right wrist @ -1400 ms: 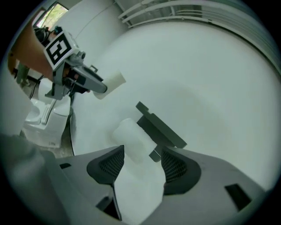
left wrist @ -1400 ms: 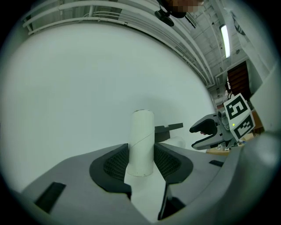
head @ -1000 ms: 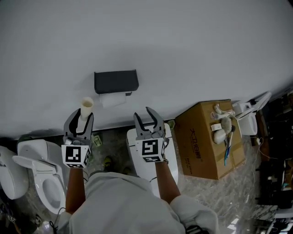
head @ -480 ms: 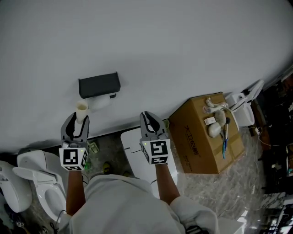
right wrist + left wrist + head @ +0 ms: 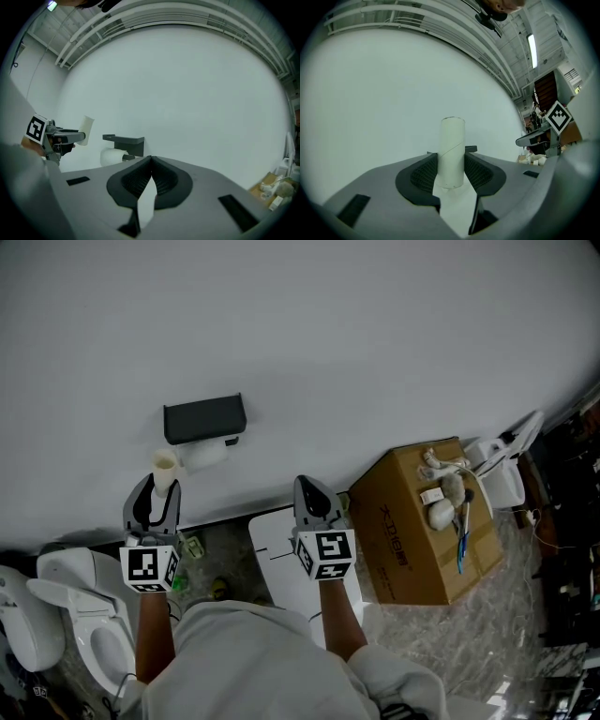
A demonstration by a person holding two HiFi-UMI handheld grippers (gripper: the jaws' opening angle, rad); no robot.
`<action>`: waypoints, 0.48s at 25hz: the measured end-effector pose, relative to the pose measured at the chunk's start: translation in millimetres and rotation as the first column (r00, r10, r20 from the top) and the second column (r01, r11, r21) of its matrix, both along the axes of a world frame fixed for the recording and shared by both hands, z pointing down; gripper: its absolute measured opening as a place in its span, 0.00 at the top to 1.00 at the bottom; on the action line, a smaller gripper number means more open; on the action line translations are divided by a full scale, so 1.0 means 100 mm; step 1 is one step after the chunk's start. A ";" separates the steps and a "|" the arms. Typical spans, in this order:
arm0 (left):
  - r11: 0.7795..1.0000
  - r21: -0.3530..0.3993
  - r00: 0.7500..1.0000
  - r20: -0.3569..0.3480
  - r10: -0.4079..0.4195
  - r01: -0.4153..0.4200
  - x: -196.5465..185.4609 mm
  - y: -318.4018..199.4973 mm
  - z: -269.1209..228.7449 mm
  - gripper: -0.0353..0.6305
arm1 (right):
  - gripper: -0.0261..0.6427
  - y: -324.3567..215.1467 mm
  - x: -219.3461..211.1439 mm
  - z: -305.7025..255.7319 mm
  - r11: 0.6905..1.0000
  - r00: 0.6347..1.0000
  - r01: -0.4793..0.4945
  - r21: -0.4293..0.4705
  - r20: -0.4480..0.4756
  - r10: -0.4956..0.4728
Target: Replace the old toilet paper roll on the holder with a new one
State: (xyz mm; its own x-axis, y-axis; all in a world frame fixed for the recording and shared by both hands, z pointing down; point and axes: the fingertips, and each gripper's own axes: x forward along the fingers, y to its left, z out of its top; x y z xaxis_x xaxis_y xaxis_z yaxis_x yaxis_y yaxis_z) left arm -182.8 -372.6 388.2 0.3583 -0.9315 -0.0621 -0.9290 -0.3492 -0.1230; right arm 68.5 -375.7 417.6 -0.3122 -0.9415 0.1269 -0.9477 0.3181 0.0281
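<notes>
currently the left gripper [image 5: 451, 165] is clamped on the old cardboard tube [image 5: 452, 149]: both ribbed pads press its lower part, it stands upright, and most of its length projects above the jaws. the right gripper [image 5: 151, 161] has just been closing, and its jaws meet with nothing between them. the holder [image 5: 204, 418] is fixed to the wall [image 5: 375, 334] toward its lower edge, and a full white roll [image 5: 203, 454] sits directly beneath its dark cover. the exchange itself therefore appears complete, and the step in hand is judged to be carrying the tube away and discarding it. hold the left grip at its present pressure, since the tube is thin card and will likely crush or pivot if squeezed harder or knocked. in the head view the tube's top lies near the left end of the roll, so draw the left gripper back from the wall before turning it, to avoid dislodging the roll. no waste bin can be identified. the cardboard box [image 5: 412, 540] at the foot of the wall, to the right, carries loose items on top. route the right gripper well apart from the holder.
</notes>
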 end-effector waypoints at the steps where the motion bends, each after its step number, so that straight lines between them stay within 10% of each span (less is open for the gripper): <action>1: 1.000 0.002 1.000 -0.002 -0.006 0.006 -0.02 0.01 -0.01 0.65 | 0.95 0.00 0.01 0.00 1.000 1.000 -0.001 0.000 0.006 0.001; 12: 0.998 0.016 0.998 -0.019 -0.054 0.054 -0.24 0.10 -0.09 0.65 | 0.95 0.04 0.03 -0.06 1.000 1.000 -0.004 0.012 0.018 0.003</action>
State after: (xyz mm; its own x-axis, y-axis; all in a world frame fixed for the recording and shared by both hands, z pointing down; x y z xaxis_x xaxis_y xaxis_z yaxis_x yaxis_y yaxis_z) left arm -206.4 -362.2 378.8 0.3062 -0.9483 -0.0837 -0.9486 -0.2966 -0.1106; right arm 71.2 -371.6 411.7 -0.3110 -0.9441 0.1098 -0.9491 0.3145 0.0154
